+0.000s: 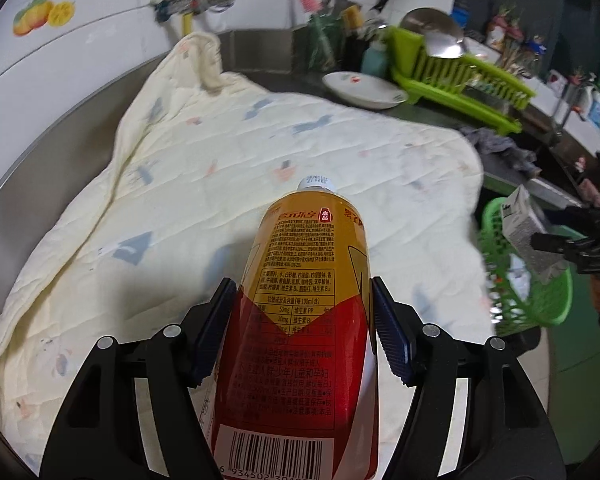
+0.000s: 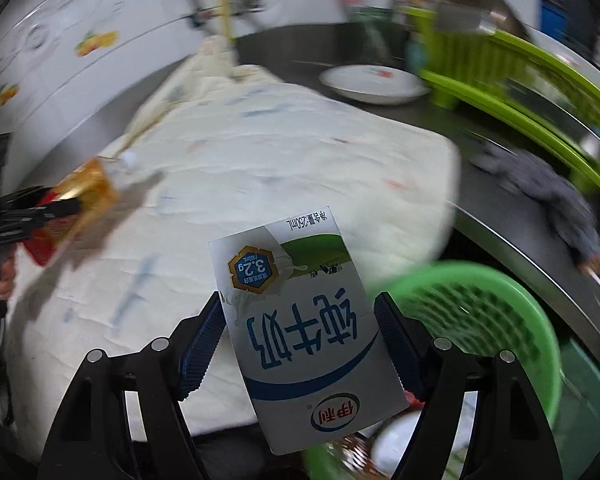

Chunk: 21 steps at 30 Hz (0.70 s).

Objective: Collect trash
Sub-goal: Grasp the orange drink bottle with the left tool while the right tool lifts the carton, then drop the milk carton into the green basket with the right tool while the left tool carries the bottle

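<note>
My left gripper (image 1: 304, 312) is shut on a yellow and red drink bottle (image 1: 304, 320) with a white cap, held above a cream quilted cloth (image 1: 220, 152). My right gripper (image 2: 300, 328) is shut on a white milk carton (image 2: 300, 328) with blue writing, held beside a green plastic basket (image 2: 480, 312). In the left wrist view the right gripper (image 1: 556, 248) holds the carton (image 1: 528, 224) over the basket (image 1: 540, 308). In the right wrist view the left gripper (image 2: 32, 212) with the bottle (image 2: 76, 200) is at the far left.
A steel counter (image 1: 512, 168) carries a white plate (image 1: 364, 88), a lime dish rack (image 1: 460, 76) and a grey rag (image 1: 504, 148). White tiled wall (image 1: 100, 8) with taps stands behind. Some items lie inside the basket (image 2: 392, 444).
</note>
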Tool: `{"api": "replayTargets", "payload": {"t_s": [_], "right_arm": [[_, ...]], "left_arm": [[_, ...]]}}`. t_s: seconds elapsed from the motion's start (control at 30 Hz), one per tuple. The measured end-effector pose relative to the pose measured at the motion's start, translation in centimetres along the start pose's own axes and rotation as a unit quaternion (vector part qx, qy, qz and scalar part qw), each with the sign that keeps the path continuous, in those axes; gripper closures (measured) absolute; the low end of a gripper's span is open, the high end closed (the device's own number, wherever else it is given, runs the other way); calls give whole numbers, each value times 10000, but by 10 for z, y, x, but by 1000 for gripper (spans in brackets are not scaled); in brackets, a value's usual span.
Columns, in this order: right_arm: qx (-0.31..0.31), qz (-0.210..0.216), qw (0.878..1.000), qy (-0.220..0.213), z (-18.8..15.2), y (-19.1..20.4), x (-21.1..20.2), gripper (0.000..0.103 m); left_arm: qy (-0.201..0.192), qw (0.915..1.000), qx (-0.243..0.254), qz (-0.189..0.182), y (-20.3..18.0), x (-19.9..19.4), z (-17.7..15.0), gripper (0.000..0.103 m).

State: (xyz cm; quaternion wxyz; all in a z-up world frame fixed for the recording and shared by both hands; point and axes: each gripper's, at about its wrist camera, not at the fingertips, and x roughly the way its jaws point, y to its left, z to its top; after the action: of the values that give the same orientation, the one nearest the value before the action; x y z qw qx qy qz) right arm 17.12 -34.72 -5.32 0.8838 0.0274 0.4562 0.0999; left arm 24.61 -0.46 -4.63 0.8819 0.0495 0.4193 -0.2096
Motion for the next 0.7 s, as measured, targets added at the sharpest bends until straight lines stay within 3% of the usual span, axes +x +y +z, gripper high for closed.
{"api": "replayTargets", "payload": {"t_s": [0.33, 0.7], "right_arm": [[842, -864, 9926, 119, -48, -87, -17, 29], [1269, -1030, 9865, -69, -81, -120, -39, 20]], "left_arm": [[-171, 9969, 370, -669, -84, -3, 12, 37], [-148, 9876, 832, -1319, -182, 13, 27, 37]]}}
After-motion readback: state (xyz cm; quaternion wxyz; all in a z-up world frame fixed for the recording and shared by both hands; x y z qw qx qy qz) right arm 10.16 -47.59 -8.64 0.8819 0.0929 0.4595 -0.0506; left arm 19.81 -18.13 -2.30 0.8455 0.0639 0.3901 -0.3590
